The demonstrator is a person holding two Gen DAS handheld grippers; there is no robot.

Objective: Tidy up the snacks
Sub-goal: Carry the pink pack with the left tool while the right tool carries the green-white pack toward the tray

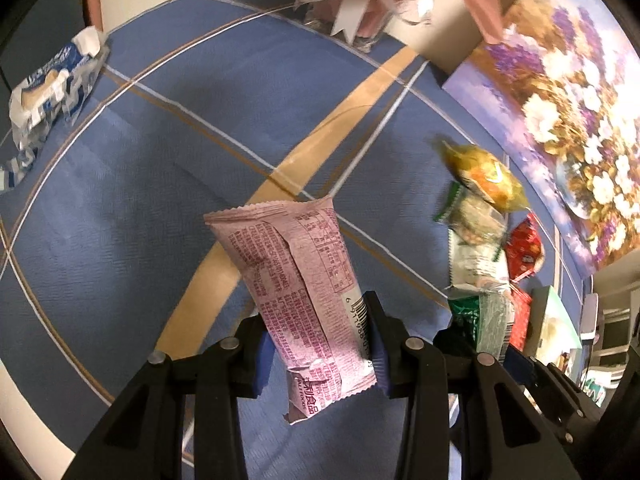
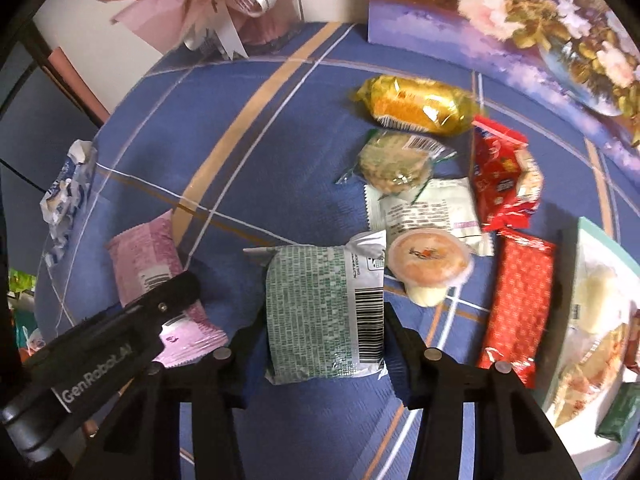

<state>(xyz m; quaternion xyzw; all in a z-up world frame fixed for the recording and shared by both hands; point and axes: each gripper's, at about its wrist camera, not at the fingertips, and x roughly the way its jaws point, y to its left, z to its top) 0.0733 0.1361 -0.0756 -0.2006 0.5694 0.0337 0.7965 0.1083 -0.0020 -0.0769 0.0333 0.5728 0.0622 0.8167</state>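
Observation:
My left gripper is shut on a pink snack packet, held just above the blue plaid cloth. My right gripper is shut on a green-and-white snack packet, barcode side up. In the right wrist view the pink packet and the left gripper's body show at the left. Ahead of the right gripper lies a cluster of snacks: a yellow cake packet, a round biscuit packet, a white sachet, a jelly cup, and red packets.
A blue-and-white wrapper lies at the cloth's far left edge. A flower painting leans along the right side. A pink paper bow sits at the back. A teal-edged box with a dark green packet lies at the right.

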